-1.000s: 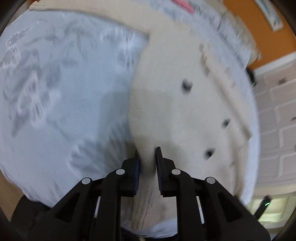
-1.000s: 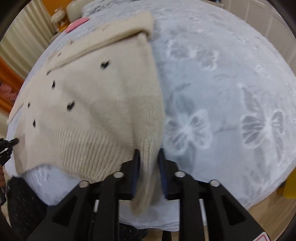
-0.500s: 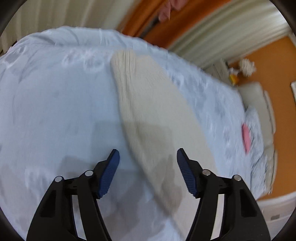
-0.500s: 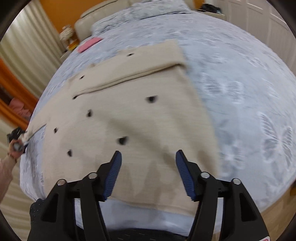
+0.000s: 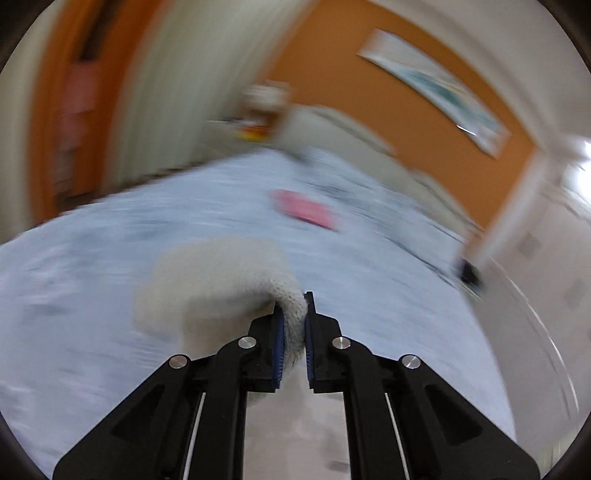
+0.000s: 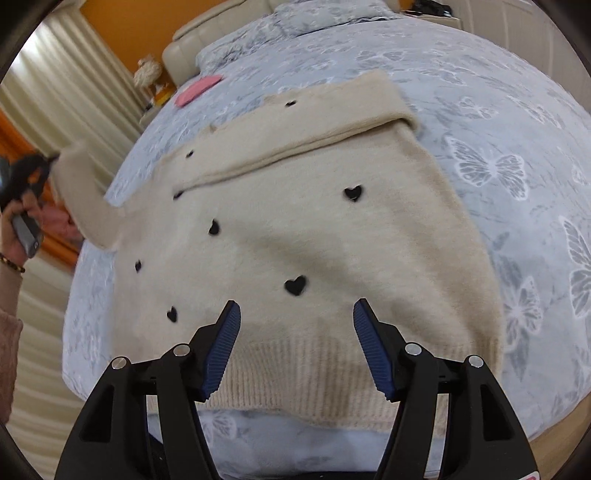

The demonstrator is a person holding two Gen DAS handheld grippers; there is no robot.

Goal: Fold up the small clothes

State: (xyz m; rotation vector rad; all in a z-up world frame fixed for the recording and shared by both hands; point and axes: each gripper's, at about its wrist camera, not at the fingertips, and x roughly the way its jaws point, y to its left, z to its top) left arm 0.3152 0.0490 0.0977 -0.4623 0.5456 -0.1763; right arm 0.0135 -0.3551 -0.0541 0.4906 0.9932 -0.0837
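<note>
A cream knit sweater with small black hearts lies flat on the bed, ribbed hem toward me, one sleeve folded across the top. My right gripper is open and empty, hovering over the hem. My left gripper is shut on the cuff of the other sleeve and holds it lifted off the bed; the view is blurred. In the right wrist view the left gripper shows at the far left, with the lifted sleeve stretched toward it.
The bed has a pale blue butterfly-print cover. A pink object lies near the pillows at the head end; it also shows in the left wrist view. Curtains and an orange wall stand beyond.
My left gripper, open over the sleeve half a second ago, has shut on the cuff and lifted it. My right gripper let go of the sweater's side earlier and stays open above the hem.
</note>
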